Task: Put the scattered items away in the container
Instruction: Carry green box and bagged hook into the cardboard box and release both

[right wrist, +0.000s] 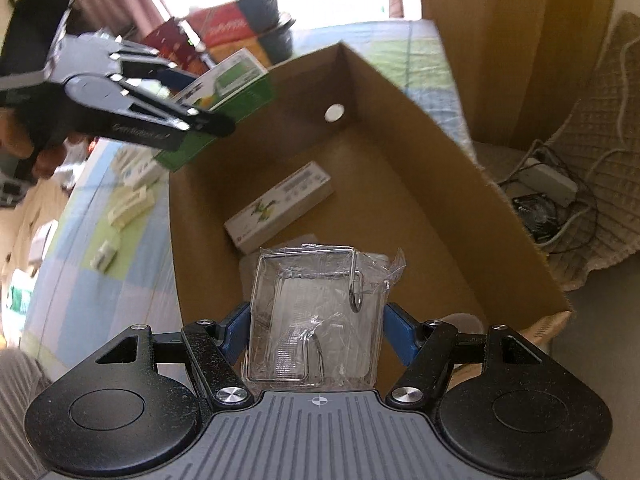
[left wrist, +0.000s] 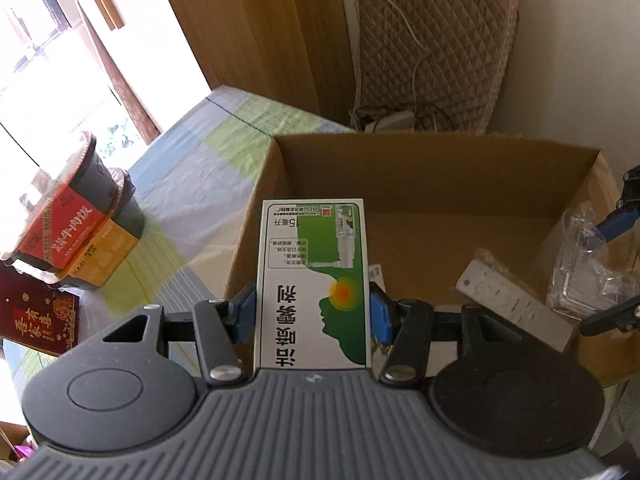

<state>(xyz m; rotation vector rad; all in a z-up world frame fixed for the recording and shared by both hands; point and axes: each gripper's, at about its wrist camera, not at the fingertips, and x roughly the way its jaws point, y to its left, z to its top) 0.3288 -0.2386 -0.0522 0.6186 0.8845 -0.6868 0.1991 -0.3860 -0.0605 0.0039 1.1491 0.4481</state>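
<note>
Green and white, the medicine box (left wrist: 314,280) fills the middle of the left wrist view, clamped on both long sides by the blue pads of the left claw (left wrist: 314,314), which is closed on it and holds it over the near-left part of the open cardboard box (left wrist: 400,168). Inside that container a long pale carton (left wrist: 516,306) lies flat on the bottom, and at the right edge the right claw (left wrist: 616,264) shows with a clear plastic packet (left wrist: 592,264) between its fingers. The cardboard box rests on a checked cloth (left wrist: 200,184) of blue, green and white; two stacked instant-food tubs (left wrist: 76,208) stand to the left of it, with a dark red booklet (left wrist: 36,316) in front of them. In the right wrist view the right claw (right wrist: 316,332) is closed on the clear plastic packet (right wrist: 316,320), a wire hook showing inside the wrap, and holds it above the near end of the cardboard box (right wrist: 440,152). The long pale carton (right wrist: 280,206) lies on the box floor beyond it. Upper left, the left claw (right wrist: 208,120) carries the medicine box (right wrist: 236,92) over the box's far-left rim, a hand (right wrist: 36,148) gripping its handle. Several small white boxes (right wrist: 128,196) lie scattered on the cloth left of the container.
</note>
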